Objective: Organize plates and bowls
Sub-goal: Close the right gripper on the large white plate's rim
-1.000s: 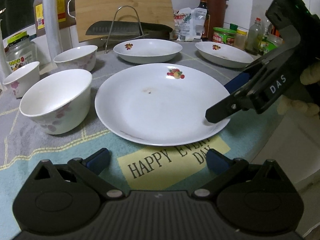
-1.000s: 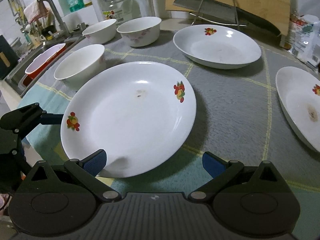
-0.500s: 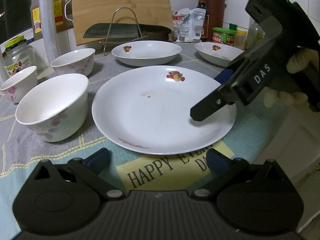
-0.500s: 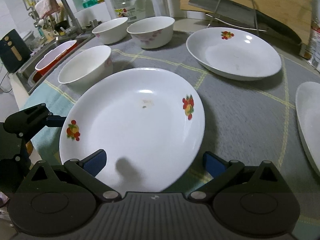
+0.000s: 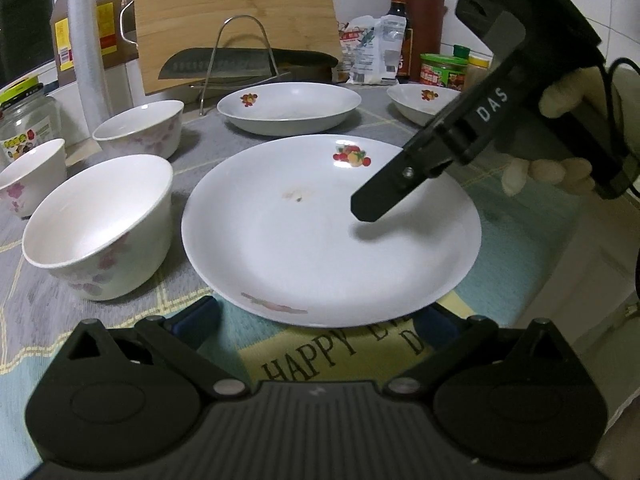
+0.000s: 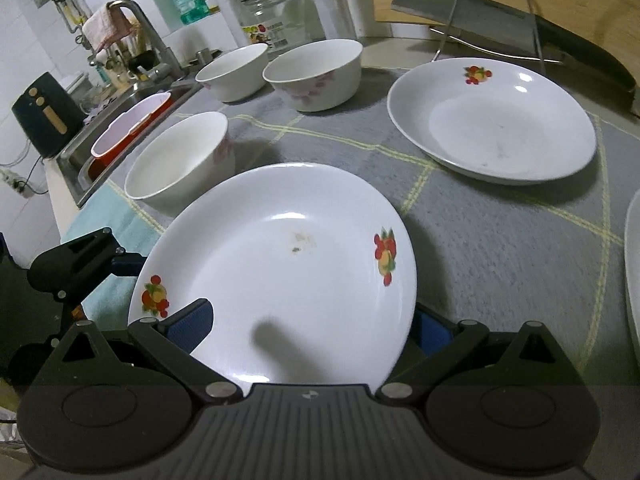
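A large white plate (image 5: pixel 332 240) with fruit prints lies on the mat in front of me. My left gripper (image 5: pixel 316 318) is open, its blue pads on either side of the plate's near rim. My right gripper (image 6: pixel 310 326) is open too and straddles the plate (image 6: pixel 280 264): one pad sits over the plate and the other is partly hidden behind its rim. In the left wrist view its upper finger (image 5: pixel 396 188) reaches over the plate from the right. Two more plates (image 5: pixel 288 110) (image 5: pixel 424 100) lie further back. Three bowls (image 5: pixel 100 224) (image 5: pixel 140 130) (image 5: pixel 28 178) stand at the left.
A wire rack (image 5: pixel 240 56) with a cleaver and a wooden cutting board (image 5: pixel 232 12) stands at the back. Jars and bottles (image 5: pixel 440 68) line the wall. A sink (image 6: pixel 120 136) holding a red tub lies left of the bowls. The counter edge (image 5: pixel 560 264) drops off at the right.
My right gripper has pushed further in over the large plate, whose rim now sits between its fingers. My left gripper has edged closer to the plate's near rim.
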A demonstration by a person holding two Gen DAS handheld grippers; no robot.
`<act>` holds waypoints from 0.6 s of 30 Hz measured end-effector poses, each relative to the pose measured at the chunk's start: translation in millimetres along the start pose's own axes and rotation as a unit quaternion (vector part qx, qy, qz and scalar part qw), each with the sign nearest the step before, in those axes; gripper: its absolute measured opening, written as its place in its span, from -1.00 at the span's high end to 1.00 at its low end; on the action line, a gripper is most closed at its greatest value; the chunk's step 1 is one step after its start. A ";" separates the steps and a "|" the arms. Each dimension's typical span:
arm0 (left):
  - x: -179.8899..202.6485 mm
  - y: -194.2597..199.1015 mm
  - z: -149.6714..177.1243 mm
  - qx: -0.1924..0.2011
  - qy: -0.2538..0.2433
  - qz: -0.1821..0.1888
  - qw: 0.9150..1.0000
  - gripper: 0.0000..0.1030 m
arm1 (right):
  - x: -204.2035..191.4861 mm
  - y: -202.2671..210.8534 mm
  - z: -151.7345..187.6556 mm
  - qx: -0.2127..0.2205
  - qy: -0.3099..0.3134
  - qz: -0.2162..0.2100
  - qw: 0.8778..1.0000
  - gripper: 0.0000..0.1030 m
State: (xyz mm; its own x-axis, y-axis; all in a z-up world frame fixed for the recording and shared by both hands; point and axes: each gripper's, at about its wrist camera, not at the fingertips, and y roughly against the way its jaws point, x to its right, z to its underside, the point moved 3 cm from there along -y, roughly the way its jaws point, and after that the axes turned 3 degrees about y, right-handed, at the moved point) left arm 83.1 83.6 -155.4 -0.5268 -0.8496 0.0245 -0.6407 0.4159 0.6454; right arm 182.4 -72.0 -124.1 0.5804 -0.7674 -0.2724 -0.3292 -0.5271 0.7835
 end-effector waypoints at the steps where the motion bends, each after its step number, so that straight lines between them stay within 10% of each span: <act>1: -0.7 -0.6 -0.4 0.000 -0.001 0.001 1.000 -1.00 | 0.7 -0.1 -1.2 0.000 0.001 -0.003 1.000 -1.00; 18: -3.5 -2.7 -2.6 -0.001 -0.020 0.021 1.000 -1.00 | 5.7 -14.3 -25.9 -0.023 0.046 -0.056 0.997 -1.00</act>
State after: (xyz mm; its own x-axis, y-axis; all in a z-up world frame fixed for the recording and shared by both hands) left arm 88.1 84.5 -155.2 -0.5745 -0.8182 0.0217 -0.6162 0.4499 0.6465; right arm 209.8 -59.4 -122.4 0.6777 -0.6669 -0.3096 -0.2246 -0.5887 0.7765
